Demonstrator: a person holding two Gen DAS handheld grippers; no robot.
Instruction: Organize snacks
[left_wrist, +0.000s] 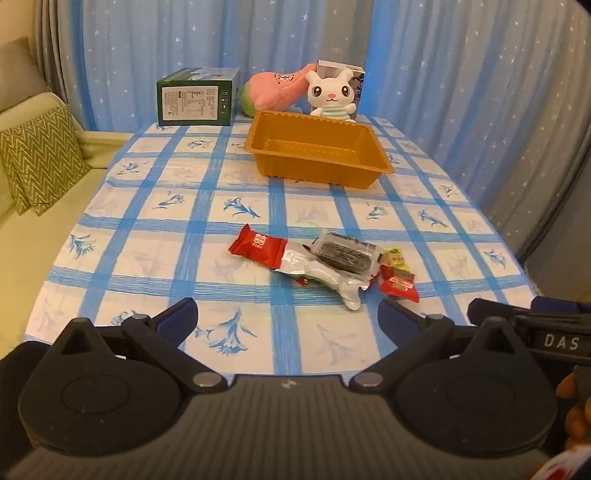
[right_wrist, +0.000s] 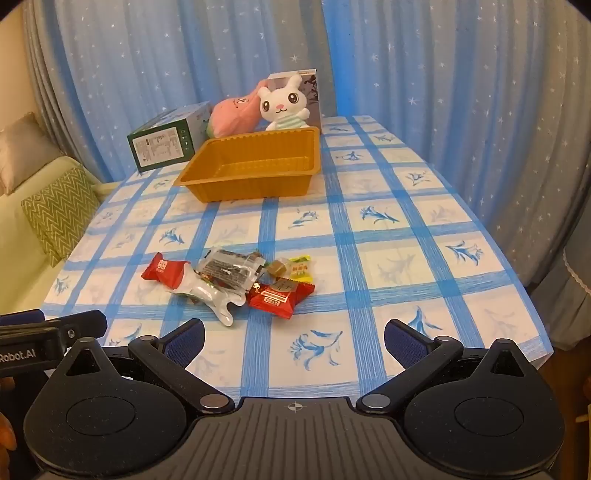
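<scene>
A small heap of wrapped snacks lies mid-table: a red packet (left_wrist: 258, 246) (right_wrist: 165, 274), a clear pack of dark seaweed (left_wrist: 345, 254) (right_wrist: 231, 271), a silver wrapper (left_wrist: 334, 281) (right_wrist: 216, 297), a red candy (left_wrist: 400, 285) (right_wrist: 279, 297) and a yellow candy (left_wrist: 397, 258) (right_wrist: 300, 268). An empty orange tray (left_wrist: 317, 171) (right_wrist: 255, 186) stands farther back. My left gripper (left_wrist: 288, 319) is open and empty, just short of the heap. My right gripper (right_wrist: 293, 338) is open and empty, near the table's front edge, right of the heap.
A green box (left_wrist: 197, 98) (right_wrist: 166, 142), a pink plush (left_wrist: 277, 88) (right_wrist: 234, 116) and a white bunny plush (left_wrist: 330, 96) (right_wrist: 282, 107) stand at the table's far edge before blue curtains. A sofa with a green cushion (left_wrist: 40, 155) is on the left.
</scene>
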